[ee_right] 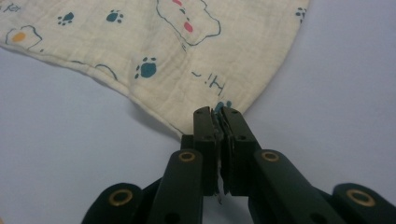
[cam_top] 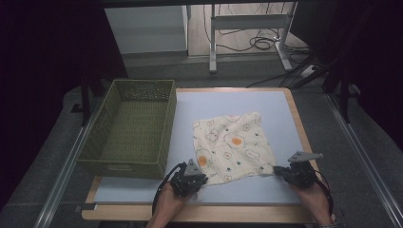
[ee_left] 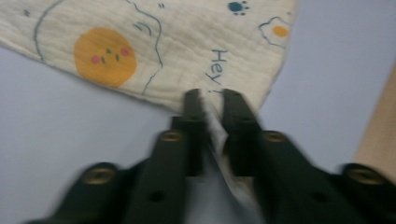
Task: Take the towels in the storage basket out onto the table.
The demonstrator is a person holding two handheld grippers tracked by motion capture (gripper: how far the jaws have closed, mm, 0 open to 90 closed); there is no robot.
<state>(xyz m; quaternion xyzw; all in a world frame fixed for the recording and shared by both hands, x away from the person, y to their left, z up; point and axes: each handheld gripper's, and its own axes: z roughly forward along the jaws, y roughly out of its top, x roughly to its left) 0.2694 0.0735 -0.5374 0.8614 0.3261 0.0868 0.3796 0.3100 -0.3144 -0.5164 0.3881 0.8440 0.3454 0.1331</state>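
Green woven basket sits at the left edge of the table, nothing visible inside, just beside the cloth but not touching it.

Left tool is at the near left corner of the cloth. In the left gripper view the left tool has its jaws closed onto a pinch of cloth edge; fabric bunches up between the pads. Frame is blurred, but the grip looks real.

The cloth is a cream square, printed with fried eggs, paw prints and small lettering. It lies mostly flat near the middle of the table, rotated a bit, with the far edge slightly rumpled.

Right tool is at the near right corner. In the right gripper view the right tool is clamped tight on the corner tip of the cloth, a thin sliver of fabric squeezed between the jaws.

Handling, as a judgement: light, thin, soft crinkled weave with no stiffness, so it will sag and drape once lifted. Not fragile, and not slippery against the pads. Corners are the right place to hold; both near corners are taken. The right bite is shallow, so it could slip out under a hard pull. Keep the near edge taut between both tools.
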